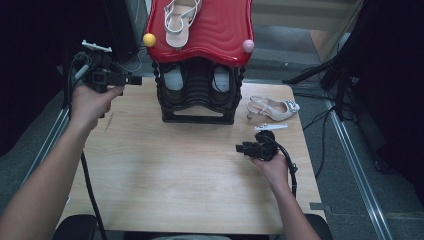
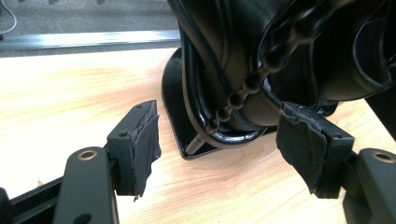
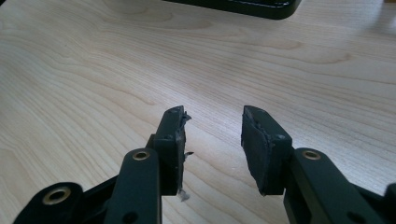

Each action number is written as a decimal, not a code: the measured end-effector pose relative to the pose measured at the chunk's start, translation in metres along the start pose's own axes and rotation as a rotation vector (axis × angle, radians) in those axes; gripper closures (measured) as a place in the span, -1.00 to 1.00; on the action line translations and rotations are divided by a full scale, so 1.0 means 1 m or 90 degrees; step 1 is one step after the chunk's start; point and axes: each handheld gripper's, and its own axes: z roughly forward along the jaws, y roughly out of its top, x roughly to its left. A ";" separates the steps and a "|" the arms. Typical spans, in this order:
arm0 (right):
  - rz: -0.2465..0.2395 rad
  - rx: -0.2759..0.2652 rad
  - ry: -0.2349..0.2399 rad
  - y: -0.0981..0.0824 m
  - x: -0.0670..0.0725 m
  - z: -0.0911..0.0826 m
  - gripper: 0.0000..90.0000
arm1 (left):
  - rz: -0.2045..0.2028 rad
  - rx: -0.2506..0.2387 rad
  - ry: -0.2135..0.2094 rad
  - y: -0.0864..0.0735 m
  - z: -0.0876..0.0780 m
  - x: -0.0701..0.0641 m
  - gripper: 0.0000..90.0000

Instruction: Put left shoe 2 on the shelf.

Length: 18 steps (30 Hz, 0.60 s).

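Observation:
A black shoe rack with a glossy red top stands at the far middle of the wooden table. A white strappy sandal lies on the red top, and pale shoes sit inside the rack. A beige slingback heel lies on the table right of the rack. My left gripper hovers left of the rack and points at it; its jaws are open and empty, framing the rack's lower corner. My right gripper sits low over the table, open and empty.
A yellow knob and a pink knob mark the red top's front corners. Bare wood lies between the two hands. Metal rails, cables and a dark stand are on the floor at the right.

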 end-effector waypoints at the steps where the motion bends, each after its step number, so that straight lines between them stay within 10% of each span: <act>1: 0.001 0.000 -0.001 0.000 0.000 0.000 0.36 | -0.001 0.004 -0.002 -0.002 0.002 0.001 -0.31; 18: -0.017 -0.003 -0.008 0.000 -0.002 0.002 0.39 | 0.012 0.029 0.007 -0.054 0.042 0.015 -0.24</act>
